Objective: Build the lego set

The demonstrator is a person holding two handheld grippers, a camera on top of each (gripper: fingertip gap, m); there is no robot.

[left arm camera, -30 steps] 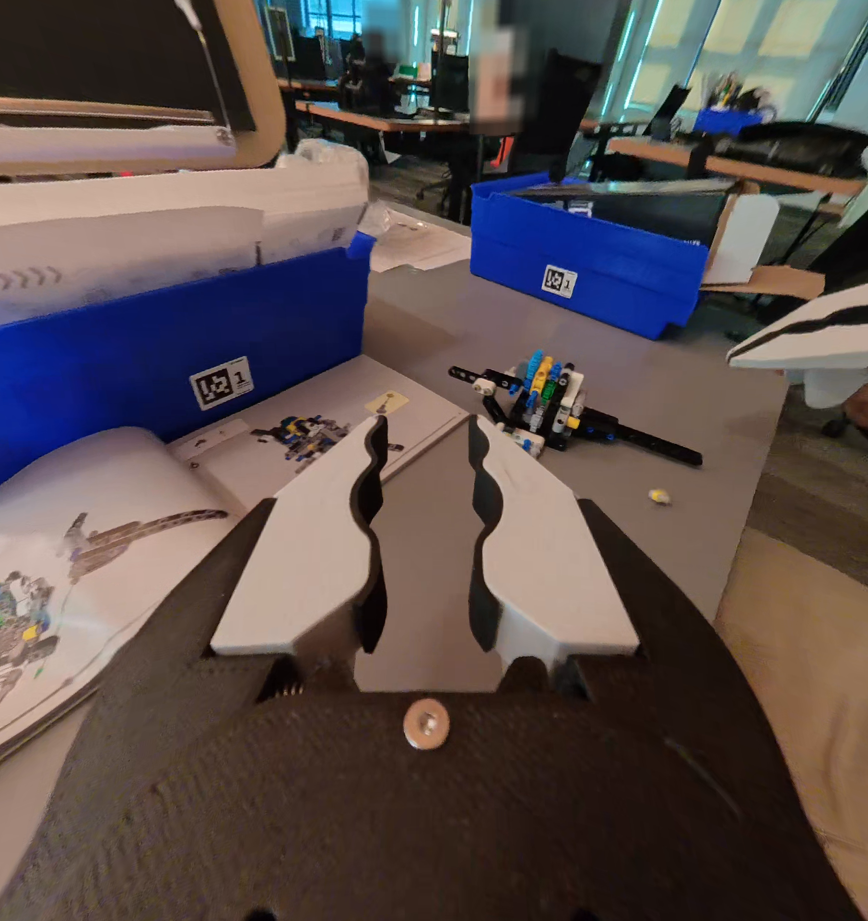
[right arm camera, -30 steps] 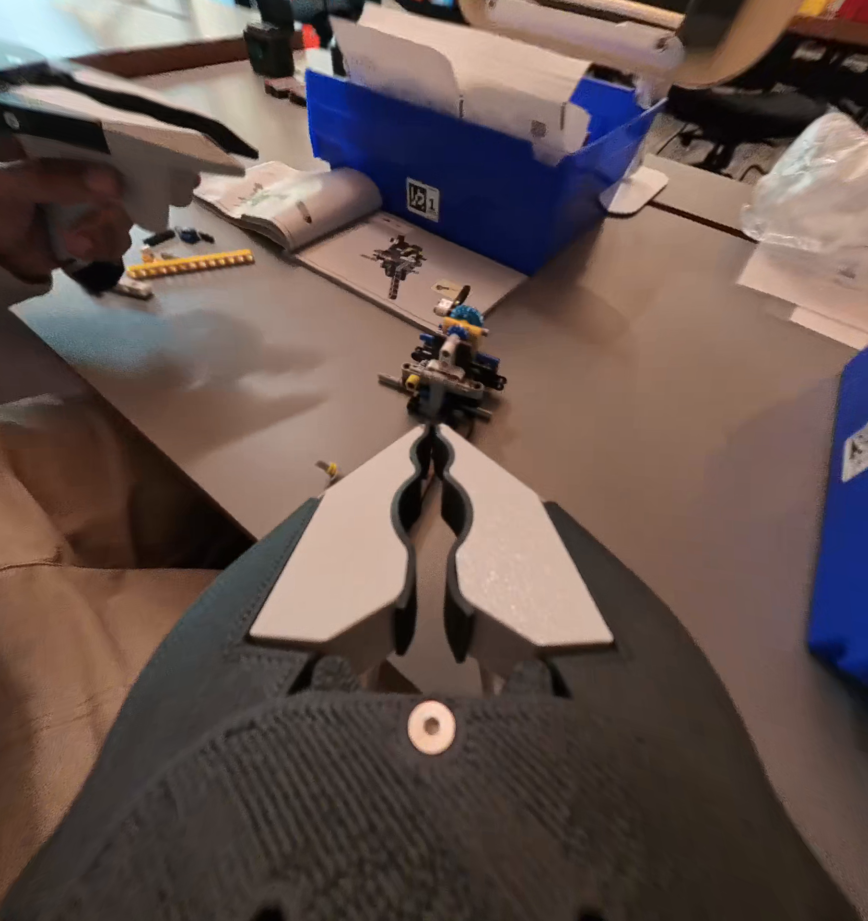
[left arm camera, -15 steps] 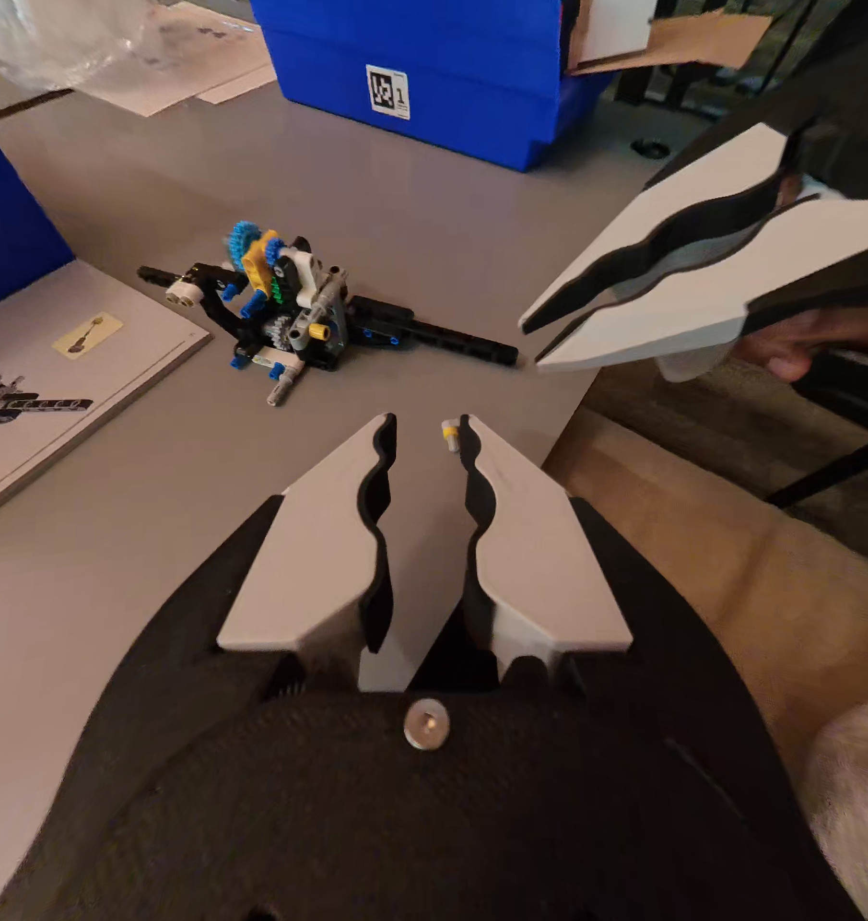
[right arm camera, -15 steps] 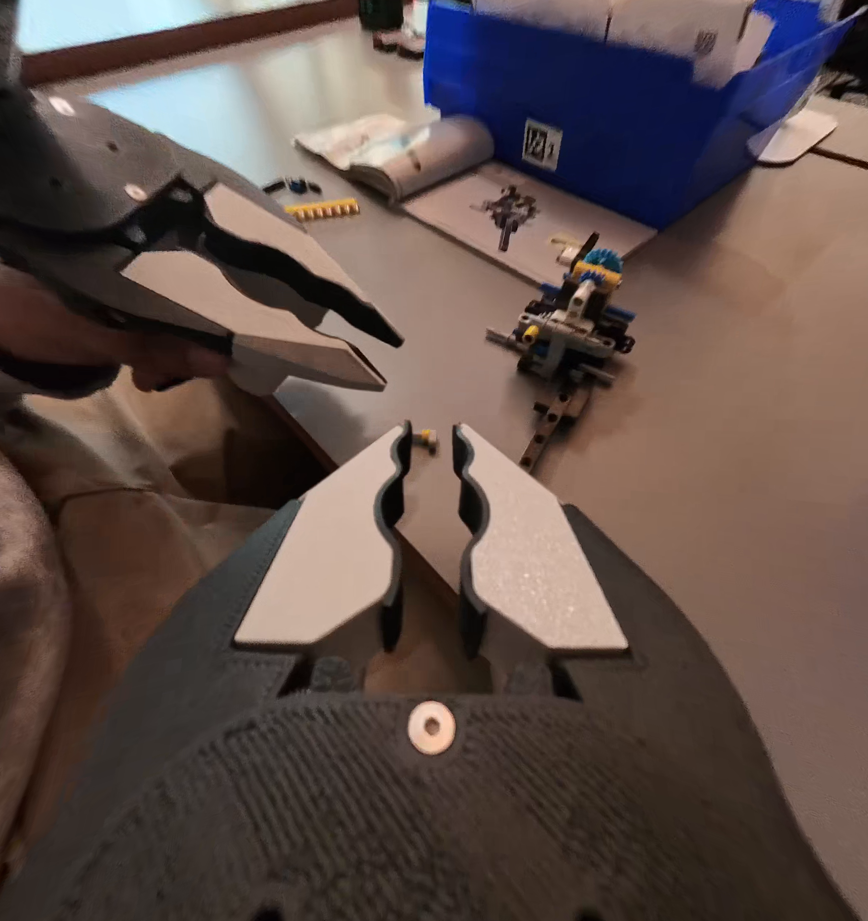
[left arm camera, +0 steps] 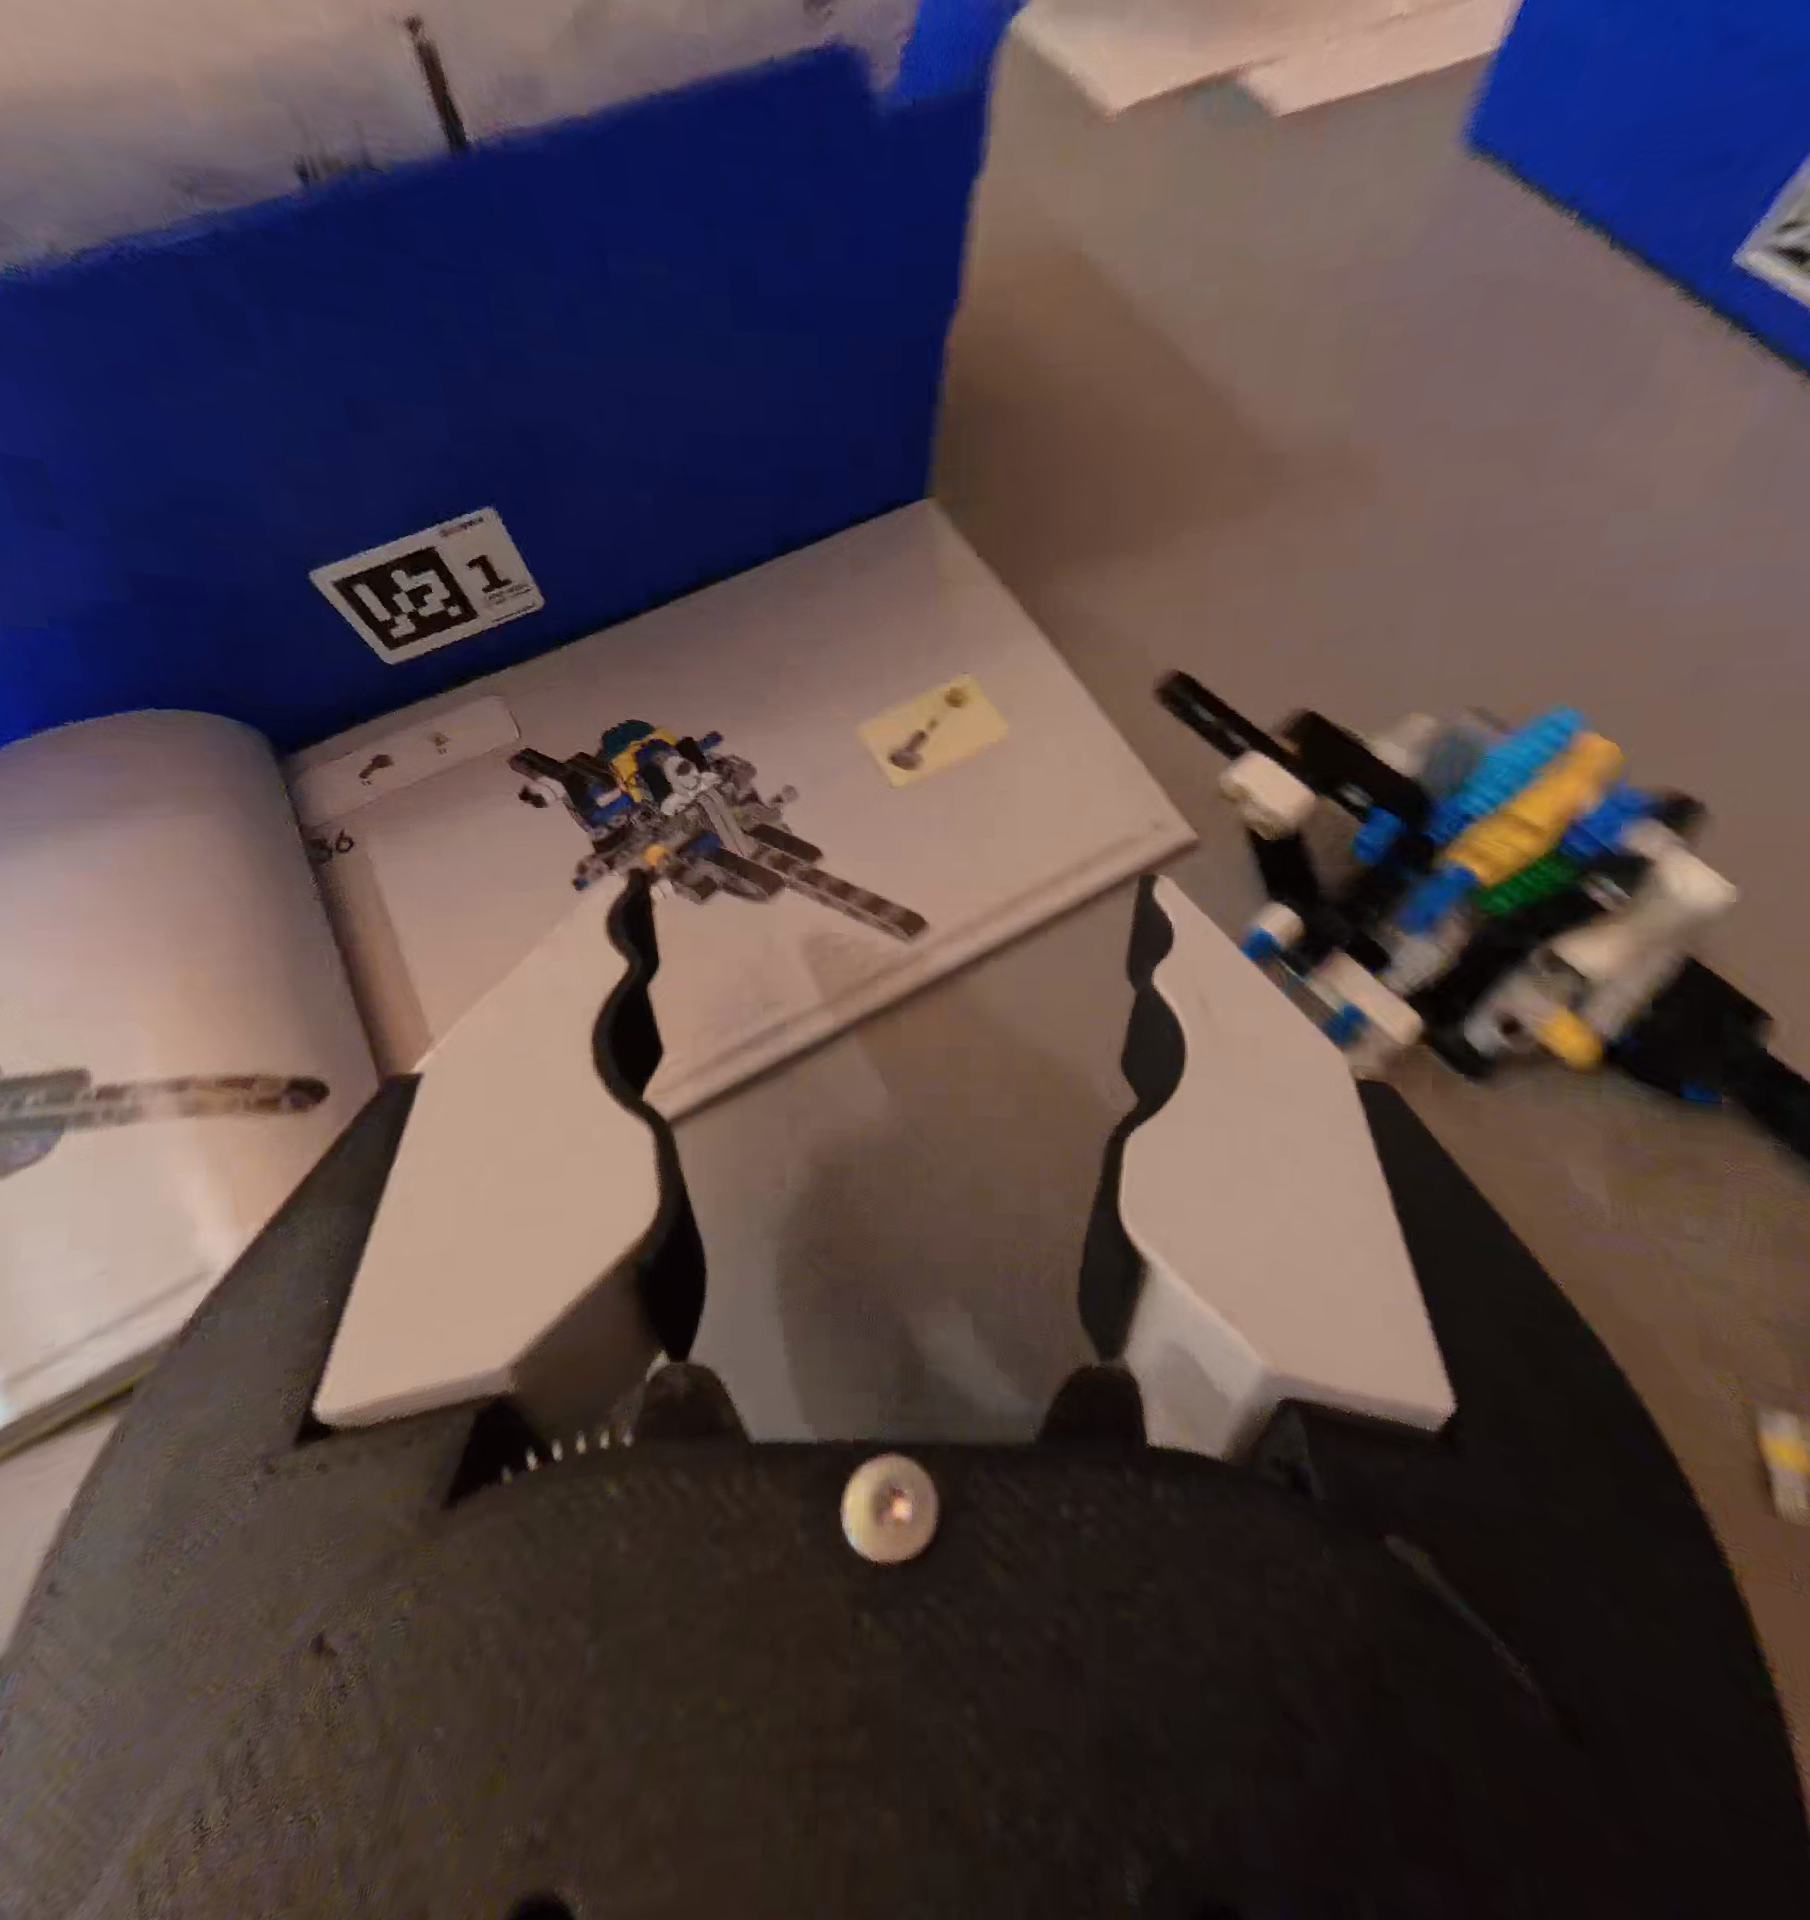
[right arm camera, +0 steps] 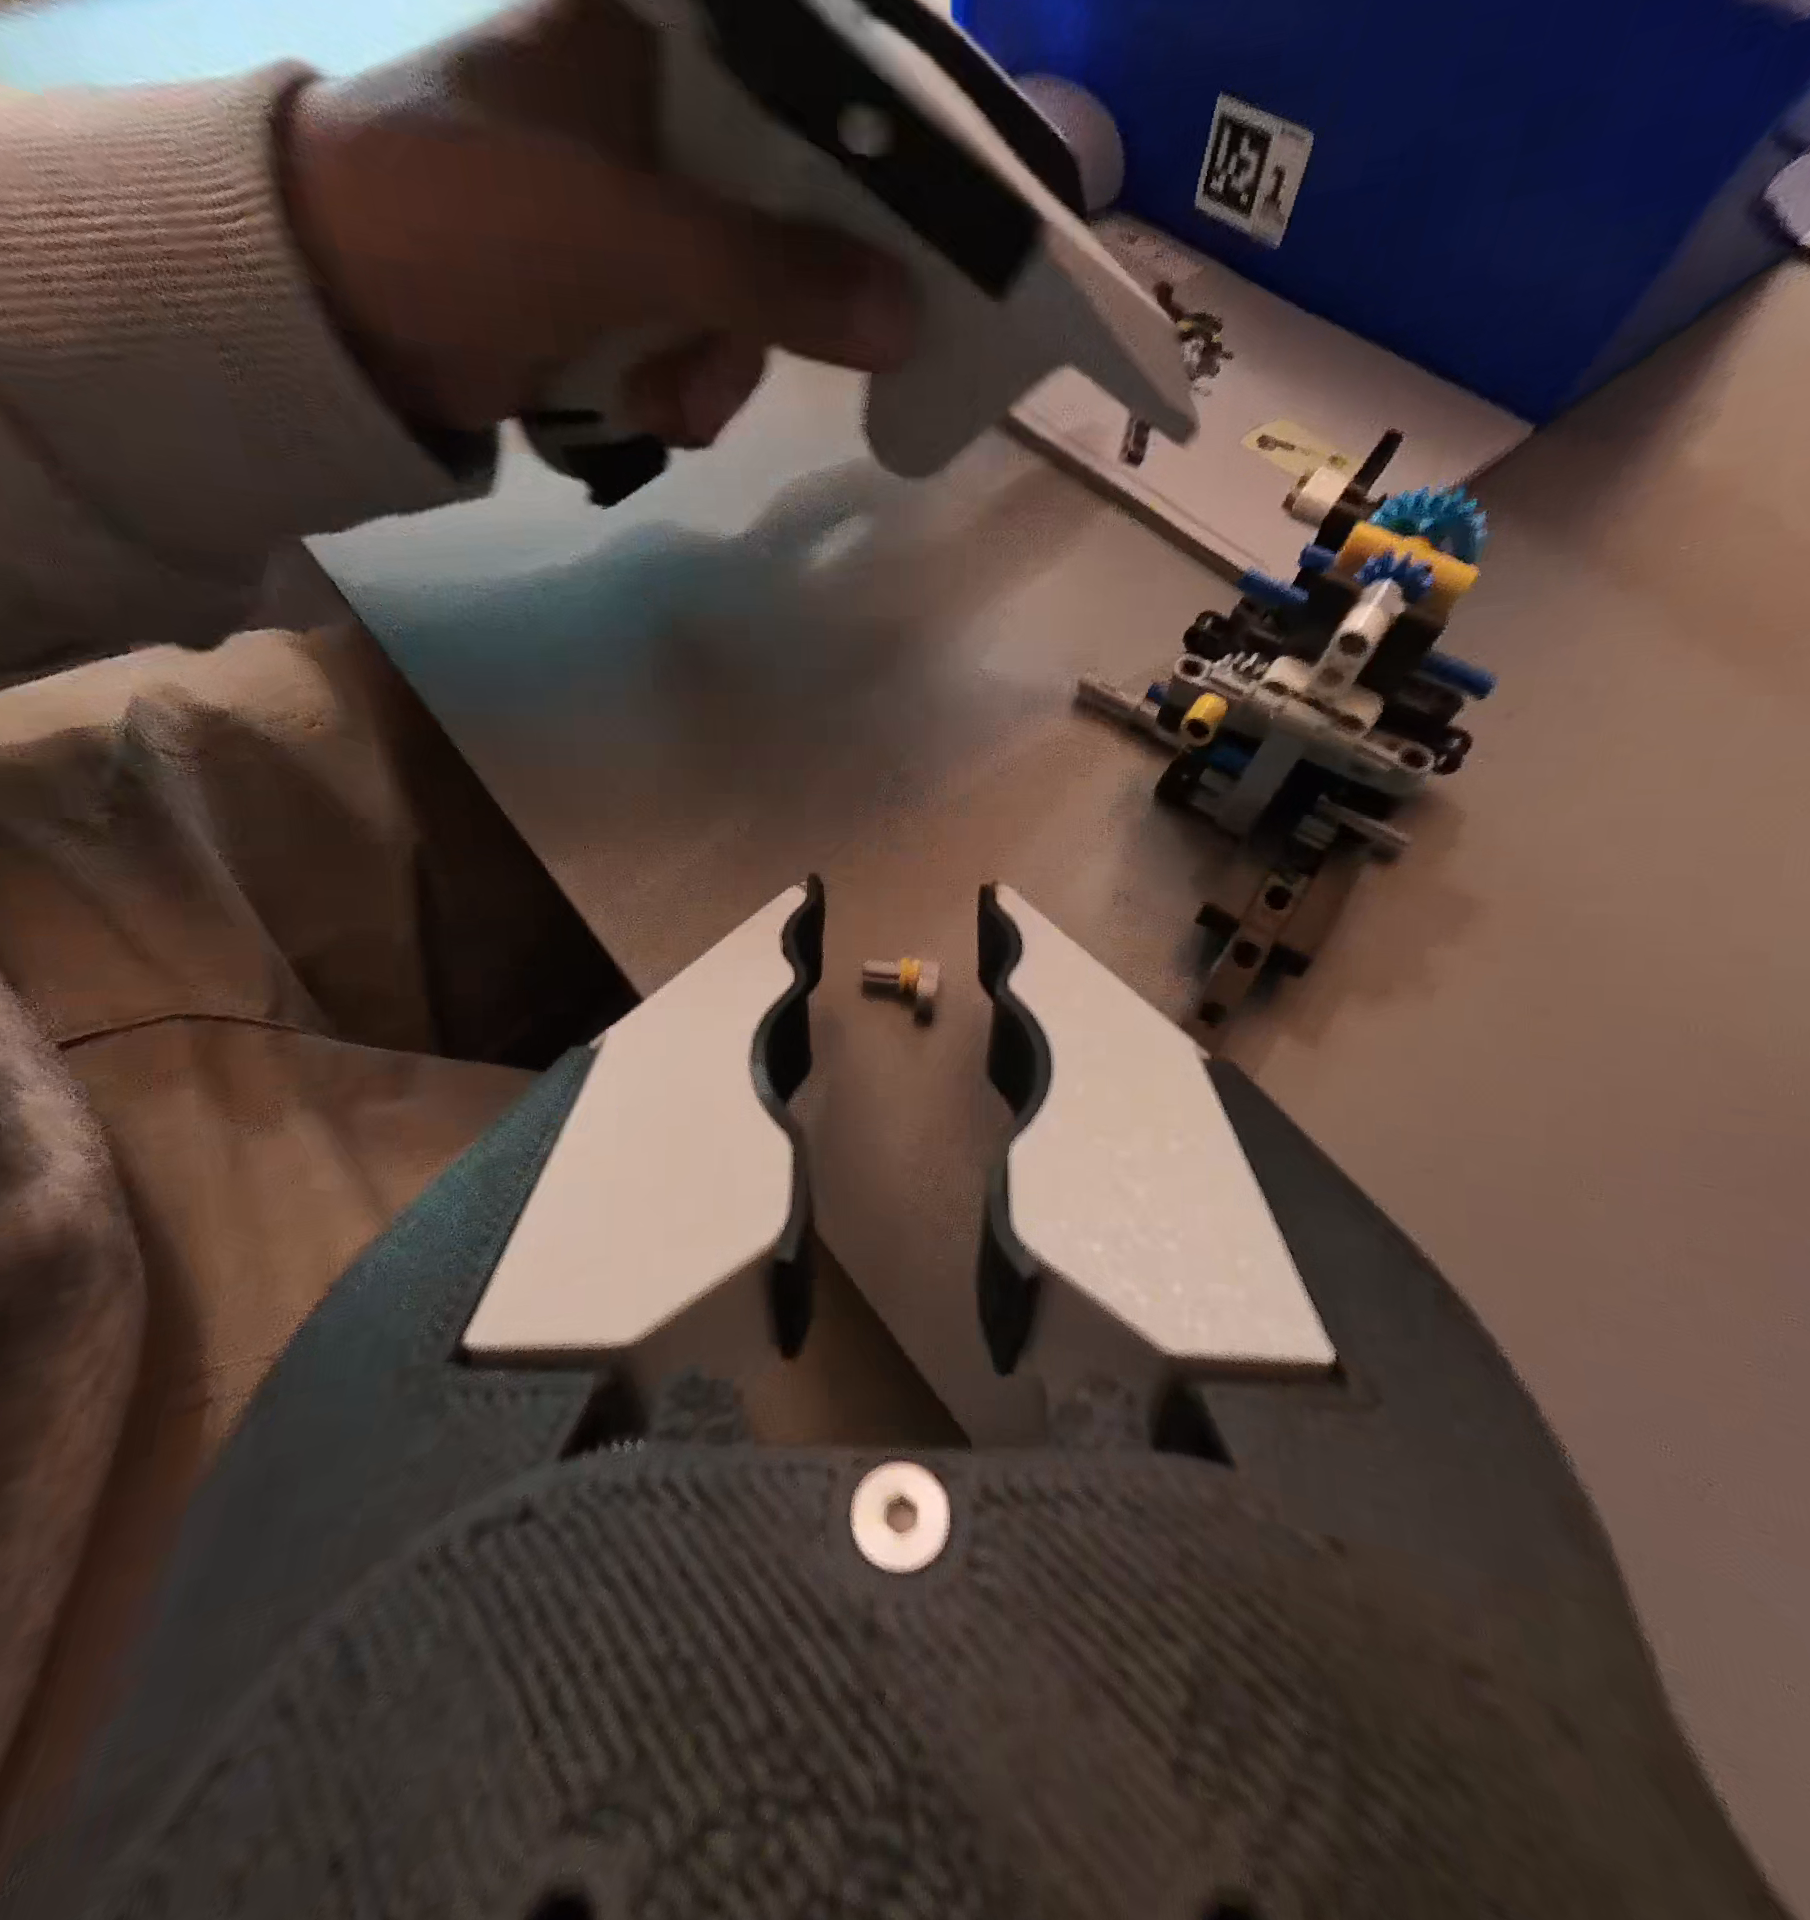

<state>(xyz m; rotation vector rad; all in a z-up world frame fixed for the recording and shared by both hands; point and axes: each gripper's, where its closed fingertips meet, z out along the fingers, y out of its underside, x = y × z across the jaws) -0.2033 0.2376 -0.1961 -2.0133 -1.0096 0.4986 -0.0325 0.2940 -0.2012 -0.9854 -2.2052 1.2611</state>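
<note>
Jaws parted and holding nothing, the right gripper (right arm camera: 899, 902) is framing a small yellow-and-grey pin (right arm camera: 903, 980), the half-built lego model (right arm camera: 1327, 665) lying at two o'clock, while the left gripper (left arm camera: 888, 902) is gaping wide over the instruction booklet (left arm camera: 755, 831).

left gripper (left arm camera: 885, 904) wide apart over instruction booklet (left arm camera: 776, 727); lego model (left arm camera: 1493, 914) right.

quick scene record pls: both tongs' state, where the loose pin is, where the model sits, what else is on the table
left tongs: open wide, empty, over open instruction booklet
right tongs: open, empty, tips flanking the pin
loose pin: small grey-and-yellow lego pin lying on grey table near its edge, untouched
model: partly built black, blue and yellow lego assembly on table, beyond and right of the pin
other: blue plastic bin behind booklet
</note>
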